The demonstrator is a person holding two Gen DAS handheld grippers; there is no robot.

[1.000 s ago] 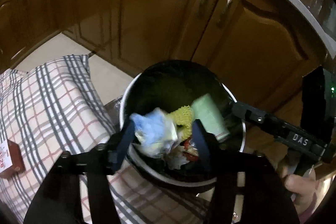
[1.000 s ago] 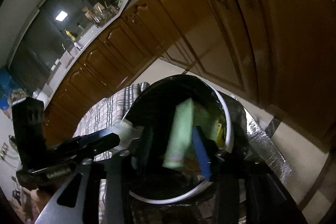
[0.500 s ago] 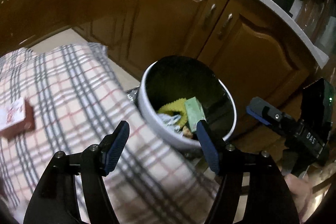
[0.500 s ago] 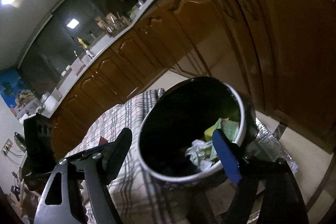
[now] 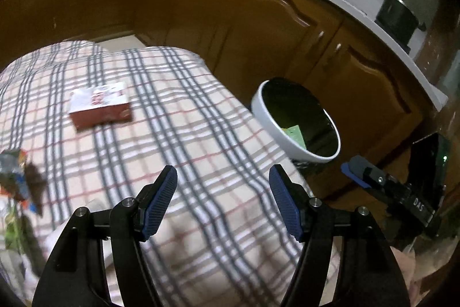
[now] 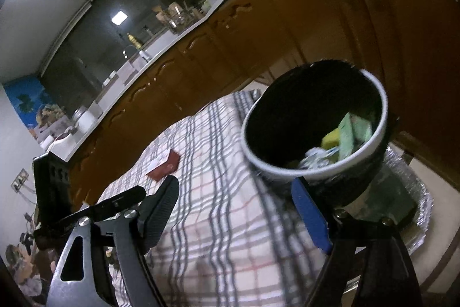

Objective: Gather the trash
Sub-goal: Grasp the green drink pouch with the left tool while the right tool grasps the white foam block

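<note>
- Starting at the far left of the left wrist view, a small heap of crumpled wrappers [image 5: 17, 177] lies on the checked cloth [image 5: 187, 163] at the picture's edge, blurred; it looks like trash not yet collected, though what the pieces are I cannot tell.
- Further right, a red-and-white box [image 5: 100, 108] lies flat on the cloth, well apart from the bin and untouched; whether it counts as trash is a judgement, but it is the most obvious item left.
- The left gripper [image 5: 222, 200] hangs over the cloth with its blue pads spread and nothing between them, so it carries no trash now.
- To its right the white-rimmed bin [image 5: 287, 140] stands just beside the cloth's edge, in front of the wooden cabinets [image 5: 258, 33]; a green packet [image 5: 293, 133] shows inside.
- From the right wrist view the bin's contents are clearer: a green packet [image 6: 350, 131], something yellow [image 6: 330, 138] and crumpled pale wrapping [image 6: 313, 157] sit in the bottom, so part of the collecting is done.
- The right gripper [image 6: 235, 209] has just been opening its jaws and they now stand wide, empty, with one blue pad near the bin's outer wall.
- By my reading the task is partway through: several pieces are binned, both grippers are free, and the box and the left-hand heap remain.
</note>
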